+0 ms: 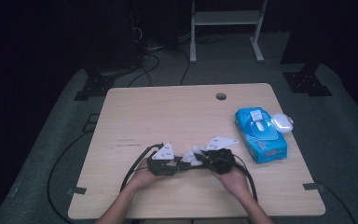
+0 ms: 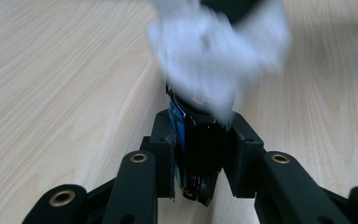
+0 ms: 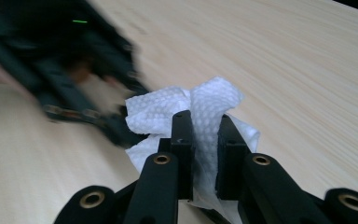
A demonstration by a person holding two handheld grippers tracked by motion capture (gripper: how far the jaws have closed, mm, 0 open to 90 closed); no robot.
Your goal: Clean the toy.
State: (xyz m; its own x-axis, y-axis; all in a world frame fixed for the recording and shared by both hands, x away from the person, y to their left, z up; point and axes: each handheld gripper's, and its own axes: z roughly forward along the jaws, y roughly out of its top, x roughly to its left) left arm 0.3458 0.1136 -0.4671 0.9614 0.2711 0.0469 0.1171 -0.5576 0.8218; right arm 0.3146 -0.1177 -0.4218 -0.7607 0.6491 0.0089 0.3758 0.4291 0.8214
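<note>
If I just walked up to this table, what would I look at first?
Probably the two black grippers meeting near the table's front edge: the right gripper pinches a crumpled white wipe, and the left gripper clamps a dark object that the wipe touches. Next, the bright blue wipes pack near the right edge.

We can read no text in these frames. The blue wipes pack (image 1: 260, 134) at the table's right side carries a white label and a red strip of print near its front edge, but the lettering is too small and blurred to make out. Faint dark marks on the tabletop (image 1: 168, 112) left of centre are likewise illegible
</note>
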